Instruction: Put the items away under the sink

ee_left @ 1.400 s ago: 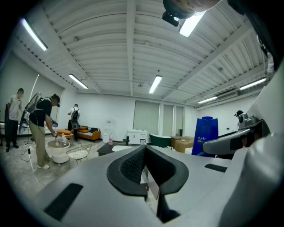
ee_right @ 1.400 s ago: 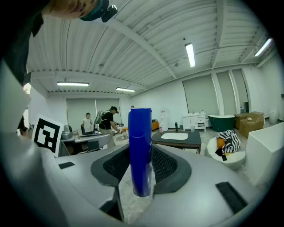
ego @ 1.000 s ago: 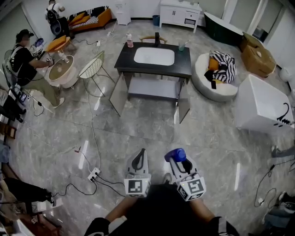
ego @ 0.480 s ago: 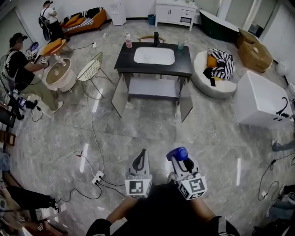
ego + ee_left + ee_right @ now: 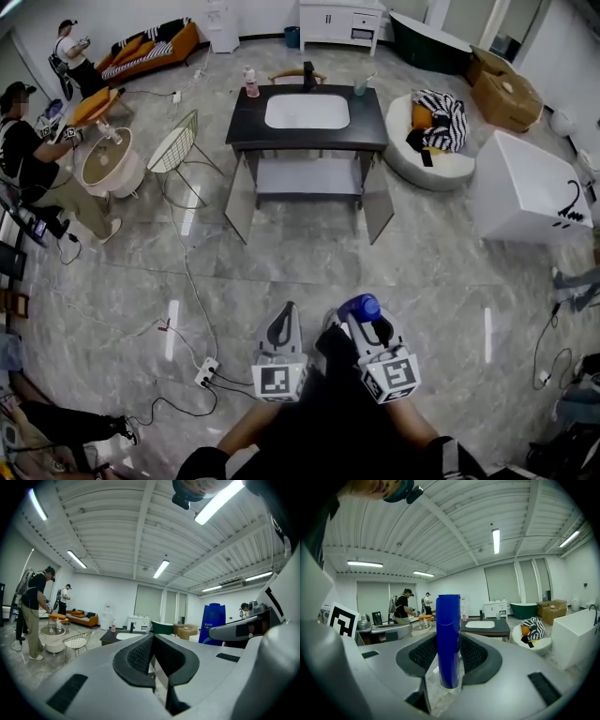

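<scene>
Marble floor; sink cabinet (image 5: 307,131) stands well ahead, doors (image 5: 241,199) swung open, so the shelf under the basin looks ready to load. Right gripper (image 5: 449,651) clamps a blue bottle (image 5: 448,630) upright, likely for carrying. Left gripper (image 5: 153,643) jaws together, nothing between.

You stand on a shiny grey stone floor (image 5: 281,272). An orange sofa (image 5: 183,39) sits by the far white wall (image 5: 131,11), a white tub (image 5: 525,187) stands at your right, and long lights (image 5: 495,541) glow overhead.
</scene>
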Demonstrator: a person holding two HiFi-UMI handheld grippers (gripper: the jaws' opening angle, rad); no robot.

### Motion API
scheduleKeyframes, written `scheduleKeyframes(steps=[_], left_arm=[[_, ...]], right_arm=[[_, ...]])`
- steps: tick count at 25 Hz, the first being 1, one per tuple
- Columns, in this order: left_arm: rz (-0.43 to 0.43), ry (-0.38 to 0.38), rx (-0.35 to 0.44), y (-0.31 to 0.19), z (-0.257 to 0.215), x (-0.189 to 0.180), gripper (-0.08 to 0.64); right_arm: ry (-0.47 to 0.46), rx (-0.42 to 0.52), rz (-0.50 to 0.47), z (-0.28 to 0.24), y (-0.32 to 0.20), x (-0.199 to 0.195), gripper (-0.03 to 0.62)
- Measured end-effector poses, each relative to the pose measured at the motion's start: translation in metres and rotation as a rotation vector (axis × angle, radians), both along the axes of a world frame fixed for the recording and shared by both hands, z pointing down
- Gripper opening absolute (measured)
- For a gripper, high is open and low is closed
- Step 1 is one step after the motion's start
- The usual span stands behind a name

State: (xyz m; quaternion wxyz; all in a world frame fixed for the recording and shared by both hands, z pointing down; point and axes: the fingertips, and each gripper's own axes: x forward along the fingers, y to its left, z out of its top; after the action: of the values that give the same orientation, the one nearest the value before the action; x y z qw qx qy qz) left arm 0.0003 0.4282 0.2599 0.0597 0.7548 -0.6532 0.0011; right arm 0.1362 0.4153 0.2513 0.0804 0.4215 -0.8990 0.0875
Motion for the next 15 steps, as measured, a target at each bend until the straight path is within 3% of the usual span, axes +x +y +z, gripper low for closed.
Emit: scheduleKeyframes(steps=[12,15], left_arm=[[0.021,0.038,-0.019,-0.08,0.014,-0.014,0.015],[0.047,-0.001,-0.037,-0.119,0.024,-0.022,0.015]], right_arm=[[-0.009,-0.022,0.009,0.021,-0.085,-0.026,0.147],[-0.015,-0.018,0.012,0.026,-0.127,-0.037,0.147]])
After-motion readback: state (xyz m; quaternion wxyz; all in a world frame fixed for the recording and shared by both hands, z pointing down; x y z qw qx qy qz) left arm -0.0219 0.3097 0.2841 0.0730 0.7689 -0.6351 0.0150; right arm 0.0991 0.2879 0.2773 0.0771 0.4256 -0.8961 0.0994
